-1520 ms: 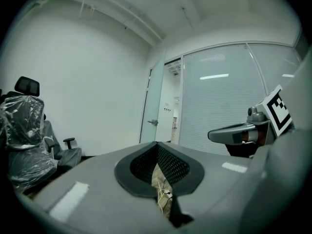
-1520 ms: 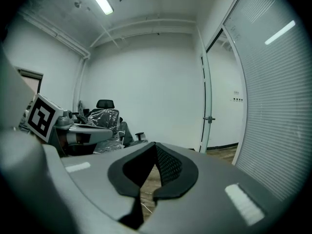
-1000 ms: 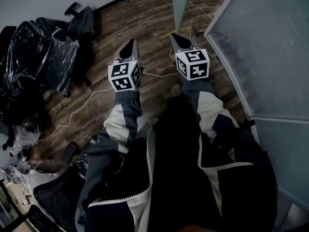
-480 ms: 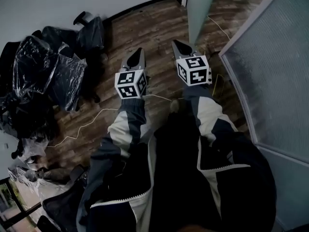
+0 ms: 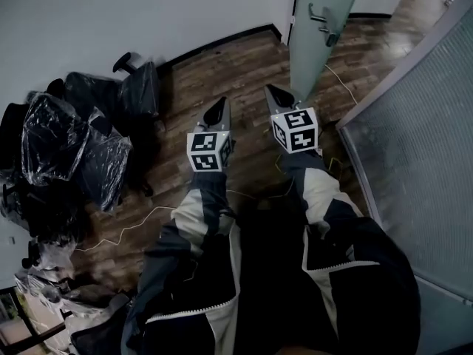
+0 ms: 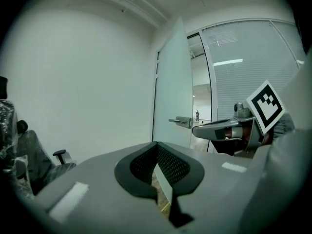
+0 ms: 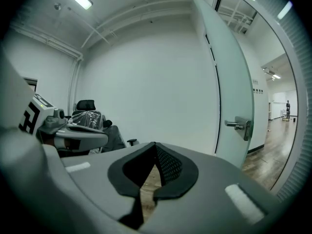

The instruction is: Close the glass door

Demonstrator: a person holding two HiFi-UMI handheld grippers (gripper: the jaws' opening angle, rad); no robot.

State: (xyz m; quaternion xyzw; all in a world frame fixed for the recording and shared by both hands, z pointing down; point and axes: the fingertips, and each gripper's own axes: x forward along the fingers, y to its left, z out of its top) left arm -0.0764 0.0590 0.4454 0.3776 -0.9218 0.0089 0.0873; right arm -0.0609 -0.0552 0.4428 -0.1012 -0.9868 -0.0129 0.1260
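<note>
The frosted glass door (image 5: pixel 325 28) stands ajar at the top of the head view, its metal lever handle (image 5: pixel 323 21) facing me. Both grippers are held out level above the wood floor, side by side and short of the door. My left gripper (image 5: pixel 219 109) is shut with nothing in it, and so is my right gripper (image 5: pixel 276 95), which is the nearer one to the door's edge. In the left gripper view the door (image 6: pixel 173 91) and handle (image 6: pixel 183 122) are ahead, right of my shut tips (image 6: pixel 157 144). In the right gripper view the door (image 7: pixel 229 82) and handle (image 7: pixel 240 125) stand to the right.
A frosted glass partition (image 5: pixel 421 146) runs along the right. Office chairs wrapped in plastic (image 5: pixel 74 146) crowd the left by the white wall (image 5: pixel 148 13). A pale cable (image 5: pixel 140 224) trails over the wood floor (image 5: pixel 244 58). A corridor shows through the doorway (image 7: pixel 280 121).
Both grippers have travelled forward across the floor towards the door, staying shut. The door and its handle have come into the head view; the chairs have slid back on the left.
</note>
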